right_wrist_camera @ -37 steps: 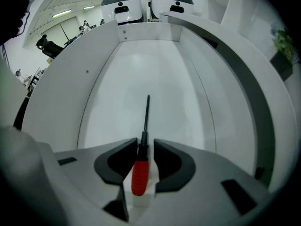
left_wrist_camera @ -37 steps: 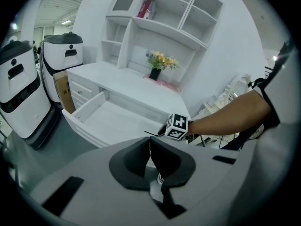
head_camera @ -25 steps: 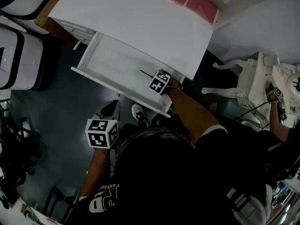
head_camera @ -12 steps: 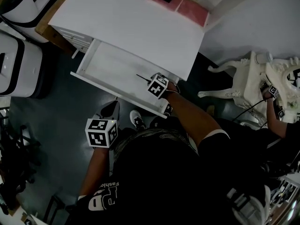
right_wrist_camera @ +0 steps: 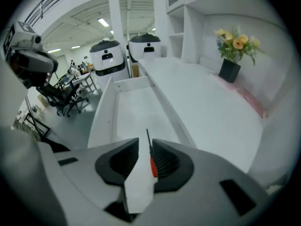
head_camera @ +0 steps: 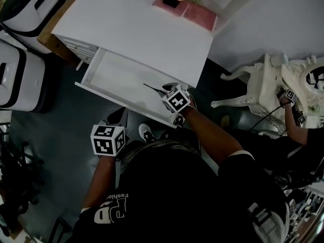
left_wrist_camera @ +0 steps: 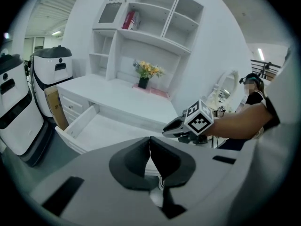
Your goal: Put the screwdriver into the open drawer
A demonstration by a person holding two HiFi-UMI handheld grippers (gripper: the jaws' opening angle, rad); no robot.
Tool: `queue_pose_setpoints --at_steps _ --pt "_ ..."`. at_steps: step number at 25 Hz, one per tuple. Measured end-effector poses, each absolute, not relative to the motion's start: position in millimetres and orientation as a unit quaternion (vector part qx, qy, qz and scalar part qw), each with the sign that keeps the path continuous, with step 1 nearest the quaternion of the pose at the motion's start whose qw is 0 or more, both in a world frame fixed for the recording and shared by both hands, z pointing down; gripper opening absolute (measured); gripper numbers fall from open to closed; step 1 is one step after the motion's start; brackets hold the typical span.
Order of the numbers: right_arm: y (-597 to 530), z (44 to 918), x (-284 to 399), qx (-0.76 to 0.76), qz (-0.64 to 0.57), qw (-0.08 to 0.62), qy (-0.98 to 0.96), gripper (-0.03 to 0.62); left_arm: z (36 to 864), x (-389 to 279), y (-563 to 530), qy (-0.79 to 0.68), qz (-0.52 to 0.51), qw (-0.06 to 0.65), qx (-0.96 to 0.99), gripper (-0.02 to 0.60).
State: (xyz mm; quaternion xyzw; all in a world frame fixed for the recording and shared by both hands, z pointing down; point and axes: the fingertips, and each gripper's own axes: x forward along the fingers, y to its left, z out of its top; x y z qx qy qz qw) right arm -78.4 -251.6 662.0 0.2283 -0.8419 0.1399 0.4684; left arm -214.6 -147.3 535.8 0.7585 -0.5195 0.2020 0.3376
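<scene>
Showing, head view: right gripper [head_camera: 167,88] lifted since a second ago over the drawer's [head_camera: 96,67] near right end, the screwdriver [head_camera: 151,88] jutting past it over the drawer floor. Left gripper view: left gripper [left_wrist_camera: 150,149] clenched, empty. Right gripper view: jaws closing, screwdriver between them beside the right pad, clear of the left; probably released, though whether it is carried or already lies in the drawer is unclear
</scene>
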Motion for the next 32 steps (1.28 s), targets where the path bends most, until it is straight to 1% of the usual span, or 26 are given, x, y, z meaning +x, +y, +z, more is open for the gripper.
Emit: queue_pose_setpoints --at_steps 11,16,22,29,32 --pt "-219.6 554.6 -66.6 0.295 0.179 0.314 -0.884 0.064 509.8 -190.6 -158.7 -0.488 0.184 0.306 0.796 0.015" --pt "-210.3 522.9 -52.4 0.323 0.181 0.268 -0.889 0.035 500.6 -175.6 -161.2 -0.469 0.183 0.293 0.813 0.015" --pt "-204.4 505.4 -34.3 0.343 0.198 0.229 -0.889 0.014 488.6 -156.2 -157.5 -0.460 0.177 0.281 0.824 0.015" --pt "-189.9 488.6 -18.7 0.335 0.221 0.178 -0.898 0.011 481.4 -136.6 -147.0 -0.465 0.163 0.280 0.824 0.015" --pt "-178.0 476.8 -8.4 0.324 0.251 0.142 -0.901 0.009 477.6 -124.3 -140.3 -0.469 0.162 0.276 0.823 0.015"
